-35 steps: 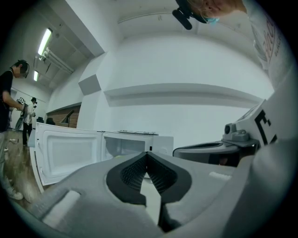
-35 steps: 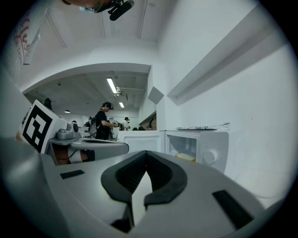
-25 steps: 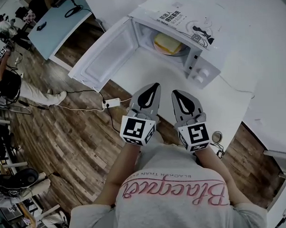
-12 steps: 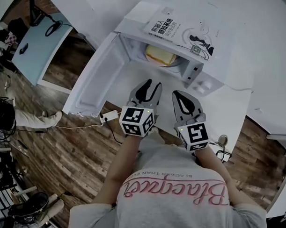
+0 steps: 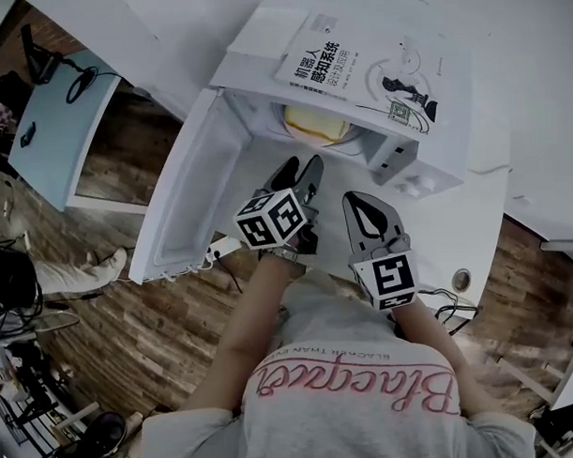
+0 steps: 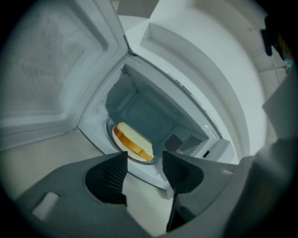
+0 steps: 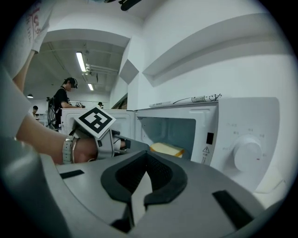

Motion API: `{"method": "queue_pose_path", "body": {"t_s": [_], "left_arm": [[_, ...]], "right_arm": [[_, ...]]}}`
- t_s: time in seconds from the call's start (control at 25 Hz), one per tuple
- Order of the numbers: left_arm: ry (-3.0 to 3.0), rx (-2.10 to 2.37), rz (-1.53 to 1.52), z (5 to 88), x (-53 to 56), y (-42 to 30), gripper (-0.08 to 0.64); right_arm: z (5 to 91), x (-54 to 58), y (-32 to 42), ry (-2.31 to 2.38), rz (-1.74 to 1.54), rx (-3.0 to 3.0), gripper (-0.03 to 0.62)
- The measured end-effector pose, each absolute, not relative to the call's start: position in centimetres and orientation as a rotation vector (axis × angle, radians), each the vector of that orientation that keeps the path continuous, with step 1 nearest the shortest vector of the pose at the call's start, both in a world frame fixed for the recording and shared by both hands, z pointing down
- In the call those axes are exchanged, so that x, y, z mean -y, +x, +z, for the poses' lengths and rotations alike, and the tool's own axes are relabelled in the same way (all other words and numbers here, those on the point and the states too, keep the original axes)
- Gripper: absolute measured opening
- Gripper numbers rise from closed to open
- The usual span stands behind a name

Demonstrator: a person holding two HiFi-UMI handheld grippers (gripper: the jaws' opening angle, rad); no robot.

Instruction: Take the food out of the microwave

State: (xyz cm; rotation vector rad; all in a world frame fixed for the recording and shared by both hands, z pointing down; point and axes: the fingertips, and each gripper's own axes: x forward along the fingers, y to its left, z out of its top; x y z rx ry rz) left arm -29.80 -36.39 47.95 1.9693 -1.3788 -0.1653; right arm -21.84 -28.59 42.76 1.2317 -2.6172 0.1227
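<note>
The white microwave (image 5: pixel 397 158) stands with its door (image 5: pixel 187 194) swung wide to the left. Inside, a slice of yellow bread (image 5: pixel 313 127) lies on a round plate (image 6: pixel 122 148). In the left gripper view the bread (image 6: pixel 135 142) shows just beyond the jaws. My left gripper (image 5: pixel 298 167) hovers in front of the oven's mouth, rolled to one side. Its jaws are opening and nothing is between them (image 6: pixel 145 160). My right gripper (image 5: pixel 362 200) is shut and empty, lower and to the right, before the control panel. From there the bread (image 7: pixel 166 148) is visible in the cavity.
A book (image 5: pixel 356 66) and a pen lie on top of the microwave. The knobs (image 7: pixel 247 153) are on its right side. A cable and a power strip (image 5: pixel 220 246) lie on the wooden floor below the door. People stand in the background (image 7: pixel 63 97).
My left gripper has moved forward towards the oven's mouth, rolled over, and its jaws have gone from shut to apart. The right gripper has edged forward, still shut.
</note>
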Motion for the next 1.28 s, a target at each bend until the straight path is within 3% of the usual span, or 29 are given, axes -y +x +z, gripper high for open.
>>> {"method": "queue_pose_path", "body": {"t_s": [1.04, 1.28], "left_arm": [[1.374, 1.197, -0.481, 55.3, 42.4, -31.6, 0.214], [1.38, 1.174, -0.519, 54.1, 41.8, -31.5, 0.101]], "right_arm": [[44.7, 31.0, -22.3, 1.302, 0.158, 2.534, 0.009], [44.7, 30.6, -21.8, 1.306, 0.14, 2.524, 0.009]]}}
